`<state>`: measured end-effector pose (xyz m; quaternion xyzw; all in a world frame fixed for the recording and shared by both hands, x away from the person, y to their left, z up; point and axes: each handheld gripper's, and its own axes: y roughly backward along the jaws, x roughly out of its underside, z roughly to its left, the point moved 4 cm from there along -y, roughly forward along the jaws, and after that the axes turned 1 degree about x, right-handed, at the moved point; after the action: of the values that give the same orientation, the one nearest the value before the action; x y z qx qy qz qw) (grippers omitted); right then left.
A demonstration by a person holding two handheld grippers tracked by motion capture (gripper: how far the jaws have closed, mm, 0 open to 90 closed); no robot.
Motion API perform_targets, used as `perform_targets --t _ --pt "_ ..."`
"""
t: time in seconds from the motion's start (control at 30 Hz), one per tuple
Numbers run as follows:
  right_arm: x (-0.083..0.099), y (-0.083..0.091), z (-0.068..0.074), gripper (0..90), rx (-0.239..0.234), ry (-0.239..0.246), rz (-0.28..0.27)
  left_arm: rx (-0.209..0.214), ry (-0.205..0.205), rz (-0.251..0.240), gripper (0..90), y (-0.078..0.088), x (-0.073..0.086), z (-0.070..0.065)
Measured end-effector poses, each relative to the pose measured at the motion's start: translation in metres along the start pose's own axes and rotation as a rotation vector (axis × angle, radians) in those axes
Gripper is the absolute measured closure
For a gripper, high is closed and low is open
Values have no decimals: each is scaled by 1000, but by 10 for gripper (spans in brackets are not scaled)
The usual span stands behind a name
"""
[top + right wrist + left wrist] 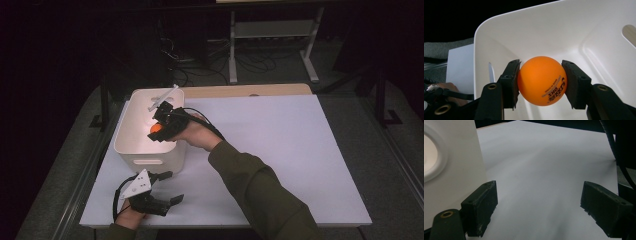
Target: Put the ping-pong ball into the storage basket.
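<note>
High view: the right gripper (159, 131) hangs over the open top of the white bin (131, 150), inside its near rim, clamped on an orange ball (156, 128). The left gripper (167, 187) lies on the desk (280, 150) just in front of the bin's near wall, jaws spread and nothing between them. By my reading the ball has been carried to the bin and is about to be dropped; the letting-go is what is left, and the bin looks otherwise bare inside.

Left gripper view: the left gripper (539, 207) is wide open over bare white desk (544, 165), with the bin's outer wall (456, 170) right beside one jaw, perhaps touching it, and its oval handle hole showing at the edge.

Right gripper view: the right gripper (541, 80) pinches the ball (541, 80) across its middle, one jaw pressed on either side, above the bin's hollow (564, 32). Below and beyond the ball are the bin's floor and inner walls, with a handle slot in the far wall. A ball has no long axis to speak of; its black print sits low on the side facing the camera and reads upside down there.
</note>
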<state>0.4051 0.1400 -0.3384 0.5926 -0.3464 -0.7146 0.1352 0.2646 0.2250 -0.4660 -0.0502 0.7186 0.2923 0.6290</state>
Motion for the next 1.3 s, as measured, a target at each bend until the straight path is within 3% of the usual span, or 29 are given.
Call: perform_targets --t 0.2,0.47,0.93,1.3 --pt "0 -7 5 488 -11 7 28 -1 -2 -1 140 0 0 0" --pt "0 -2 3 375 -14 -9 13 -1 1 3 140 0 0 0" --pt "7 38 -8 341 22 -31 -41 -3 1 0 140 0 0 0" --pt "32 73 -19 317 47 -80 -90 -6 0 0 140 0 0 0"
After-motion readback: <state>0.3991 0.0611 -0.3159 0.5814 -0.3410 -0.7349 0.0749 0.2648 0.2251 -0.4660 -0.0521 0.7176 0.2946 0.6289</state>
